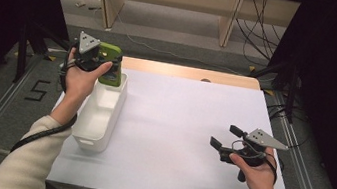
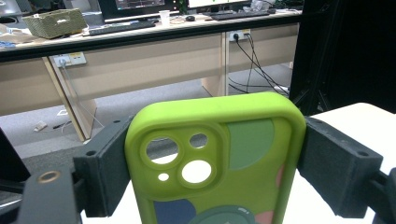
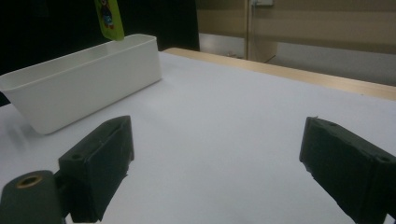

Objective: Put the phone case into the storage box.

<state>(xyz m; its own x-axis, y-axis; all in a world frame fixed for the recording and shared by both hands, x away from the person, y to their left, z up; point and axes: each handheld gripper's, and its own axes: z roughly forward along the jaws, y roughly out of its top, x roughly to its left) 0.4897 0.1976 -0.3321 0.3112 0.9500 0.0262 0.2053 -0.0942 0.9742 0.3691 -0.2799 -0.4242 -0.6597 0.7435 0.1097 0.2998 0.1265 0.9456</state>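
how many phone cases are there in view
1. The green phone case is clamped between the left gripper fingers, held above the far end of the white bin. The bin's inside is partly hidden.

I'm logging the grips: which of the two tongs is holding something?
The left tongs, raised over the white plastic bin, clamp a lime-green phone case by its sides; the right tongs stand open over bare table.

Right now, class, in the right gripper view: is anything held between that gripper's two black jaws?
No: the right gripper stands open, with nothing but bare white table between its jaws.
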